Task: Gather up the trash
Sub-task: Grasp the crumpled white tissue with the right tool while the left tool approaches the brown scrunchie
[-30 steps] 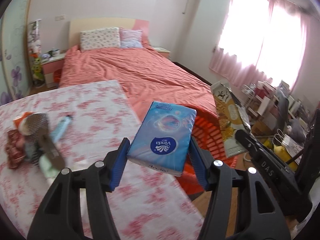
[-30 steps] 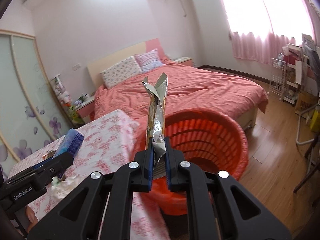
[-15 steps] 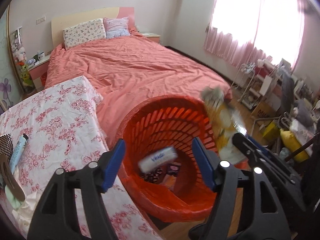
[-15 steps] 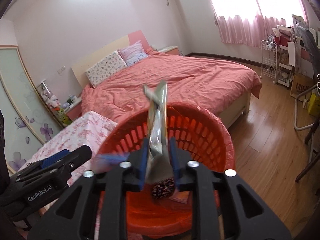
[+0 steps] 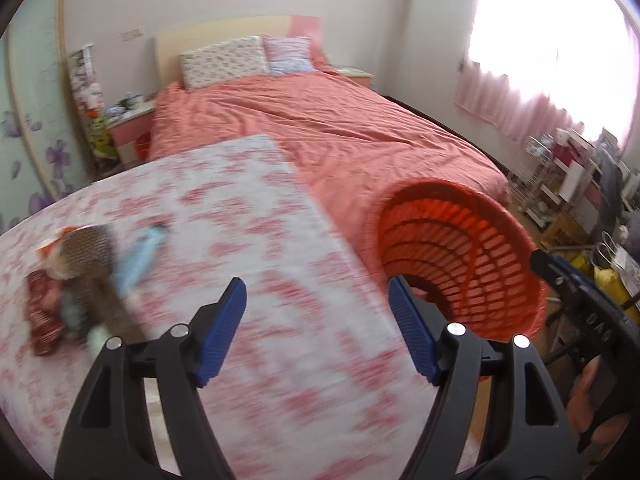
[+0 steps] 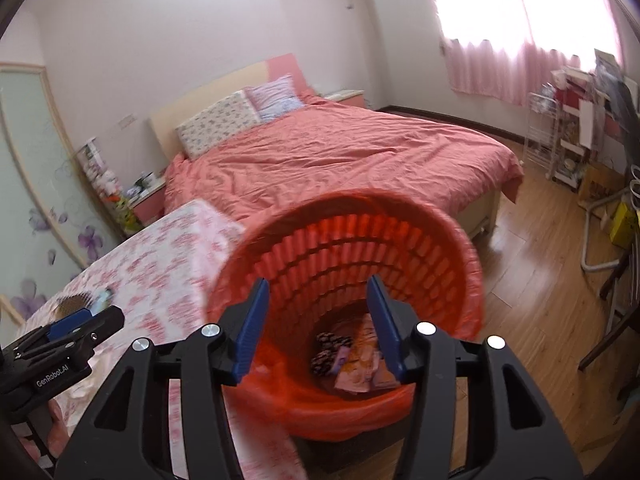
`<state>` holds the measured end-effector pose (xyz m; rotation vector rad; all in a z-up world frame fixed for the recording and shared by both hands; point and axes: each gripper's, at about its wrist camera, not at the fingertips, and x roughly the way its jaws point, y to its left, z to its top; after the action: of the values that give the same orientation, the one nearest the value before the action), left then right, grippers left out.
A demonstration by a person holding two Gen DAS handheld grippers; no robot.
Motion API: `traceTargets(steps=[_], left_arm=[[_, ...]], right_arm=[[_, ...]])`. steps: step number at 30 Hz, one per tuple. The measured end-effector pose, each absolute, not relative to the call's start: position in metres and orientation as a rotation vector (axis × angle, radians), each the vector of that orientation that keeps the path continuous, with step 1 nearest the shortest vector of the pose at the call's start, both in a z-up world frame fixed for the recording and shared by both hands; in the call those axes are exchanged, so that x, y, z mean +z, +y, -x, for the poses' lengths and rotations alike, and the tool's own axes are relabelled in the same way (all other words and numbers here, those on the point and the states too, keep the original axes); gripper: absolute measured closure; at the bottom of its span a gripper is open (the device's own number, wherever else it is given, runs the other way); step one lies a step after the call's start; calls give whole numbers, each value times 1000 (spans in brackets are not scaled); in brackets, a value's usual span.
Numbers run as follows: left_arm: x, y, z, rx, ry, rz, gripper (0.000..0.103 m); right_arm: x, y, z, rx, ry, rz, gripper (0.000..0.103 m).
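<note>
Trash (image 5: 80,280) lies heaped near the desk's (image 5: 280,280) left edge, and more wrappers (image 6: 356,364) sit at the bottom of the orange basket (image 6: 440,248) just off its right edge. I see my left gripper (image 5: 318,320) over the desk, jaws opening, empty. My right gripper (image 6: 318,320) hangs above the basket, jaws opening with nothing between them.

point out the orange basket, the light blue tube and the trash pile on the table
orange basket (image 6: 360,204), right wrist view, far rim
light blue tube (image 5: 138,258), left wrist view, middle of its body
trash pile (image 5: 76,280), left wrist view, blurred middle of the heap
</note>
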<state>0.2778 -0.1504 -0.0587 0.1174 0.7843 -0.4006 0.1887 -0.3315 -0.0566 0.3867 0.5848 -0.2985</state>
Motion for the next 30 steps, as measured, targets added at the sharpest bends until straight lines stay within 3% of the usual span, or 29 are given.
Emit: traceTargets(steps=[8,16,21,27,30], left_arm=[[-58,-15,-282,-154,778,-57,27],[-66,99,-290,59,782,22,21],[-71,131,-290,94,784,53,17],[-79,135,-298,73,794,90,10],[-83,124,-308,49,795,103,6]], right_arm=[[-49,-243,-207,-117,647,-285,44],[-62,-137,-231,91,739,-238,22],[-78,-91,-249,116,802,-183,14],[-102,-72,-267,33,887,-128,16],[-100,-79,-265,2,880,-132,47]])
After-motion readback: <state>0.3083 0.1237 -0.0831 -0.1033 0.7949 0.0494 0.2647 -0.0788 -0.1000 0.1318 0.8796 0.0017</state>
